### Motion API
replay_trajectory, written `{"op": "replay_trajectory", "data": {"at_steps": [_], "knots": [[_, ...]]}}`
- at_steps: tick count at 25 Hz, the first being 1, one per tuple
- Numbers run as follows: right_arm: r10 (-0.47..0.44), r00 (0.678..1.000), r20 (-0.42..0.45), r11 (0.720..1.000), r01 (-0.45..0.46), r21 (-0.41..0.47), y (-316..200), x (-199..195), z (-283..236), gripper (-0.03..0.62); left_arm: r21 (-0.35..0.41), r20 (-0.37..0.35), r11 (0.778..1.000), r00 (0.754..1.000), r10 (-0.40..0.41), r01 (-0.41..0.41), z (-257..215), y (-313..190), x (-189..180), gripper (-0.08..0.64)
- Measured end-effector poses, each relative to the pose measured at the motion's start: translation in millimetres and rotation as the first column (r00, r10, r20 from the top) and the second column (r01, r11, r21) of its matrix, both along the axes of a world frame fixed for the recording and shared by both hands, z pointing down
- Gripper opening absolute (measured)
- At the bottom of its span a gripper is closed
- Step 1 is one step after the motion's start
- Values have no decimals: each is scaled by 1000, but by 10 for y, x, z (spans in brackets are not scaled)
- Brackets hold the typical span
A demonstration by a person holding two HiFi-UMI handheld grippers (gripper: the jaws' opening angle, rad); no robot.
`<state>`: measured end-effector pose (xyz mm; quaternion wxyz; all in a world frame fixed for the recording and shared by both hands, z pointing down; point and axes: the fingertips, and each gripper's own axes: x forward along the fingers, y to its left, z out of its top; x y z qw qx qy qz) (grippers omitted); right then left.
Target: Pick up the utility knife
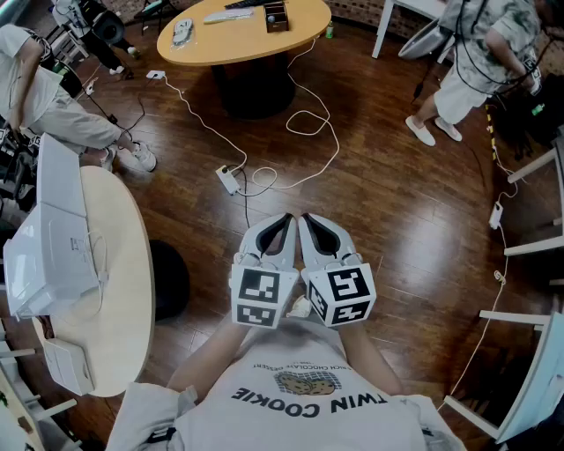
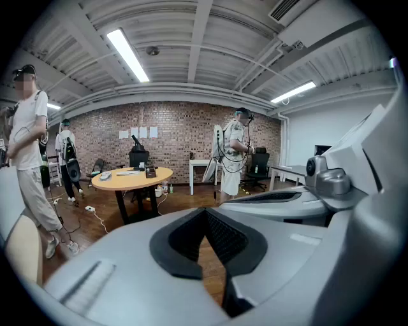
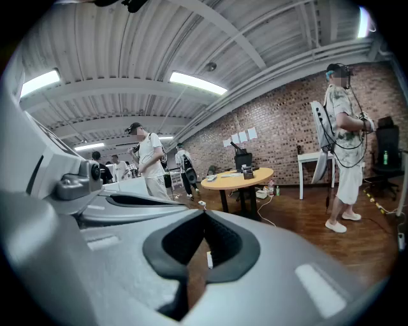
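Both grippers hang side by side over the wooden floor, close in front of the person's chest. My left gripper point(image 1: 286, 218) is shut with nothing between its jaws, and its tips meet in its own view point(image 2: 205, 211). My right gripper point(image 1: 305, 218) is also shut and empty point(image 3: 204, 214). Far ahead stands a round wooden table point(image 1: 304, 35). On it lie a long grey object point(image 1: 227, 15) that may be the utility knife, a small white item point(image 1: 182, 33) and a dark box point(image 1: 276, 16). Neither gripper is near that table.
A cream oval table point(image 1: 123, 291) with white boxes point(image 1: 53, 238) stands at the left. A power strip point(image 1: 229, 179) and white cables point(image 1: 304, 123) lie on the floor ahead. People stand at the far left point(image 1: 53, 106) and far right point(image 1: 480, 62). White table legs point(image 1: 529, 247) line the right.
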<state>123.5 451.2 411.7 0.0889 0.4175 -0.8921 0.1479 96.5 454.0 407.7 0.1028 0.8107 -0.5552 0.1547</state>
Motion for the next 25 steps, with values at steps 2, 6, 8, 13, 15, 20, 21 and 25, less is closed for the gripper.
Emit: {"op": "replay_trajectory", "data": {"at_steps": [2,6,8,13,15,20,21,25], "knots": [[-2,1000,-6,1000,2,-3,-159,-87,14,2,-3,-6,1000,1000,-3,3,16,-161,-94,6],[0,1000,-21,1000,0,-4,-484,-306,44,2,-8,-22,1000,1000,-6,5,55,-493,-327,6],[2,1000,-30,1000,-2,-6,-653,-441,53,2,-11,-29,1000,1000,-3,3,70,-668,-469,6],[12,999,-45,1000,-13,-6,-1089,-833,35,2,-15,-43,1000,999,15,-15,65,-1113,-854,6],[17,999,-50,1000,-17,-4,-1255,-995,9,2,-13,-45,1000,999,22,-22,42,-1277,-1013,6],[21,998,-67,1000,-21,-5,-1532,-1372,-20,2,-13,-64,999,997,37,-38,19,-1575,-1368,6],[21,997,-70,1000,-22,-5,-1565,-1435,-24,2,-12,-68,999,997,41,-42,12,-1619,-1423,6],[27,995,-92,1000,-27,3,-1726,-1598,-50,2,2,-79,999,995,55,-55,-41,-1800,-1574,6]]}}
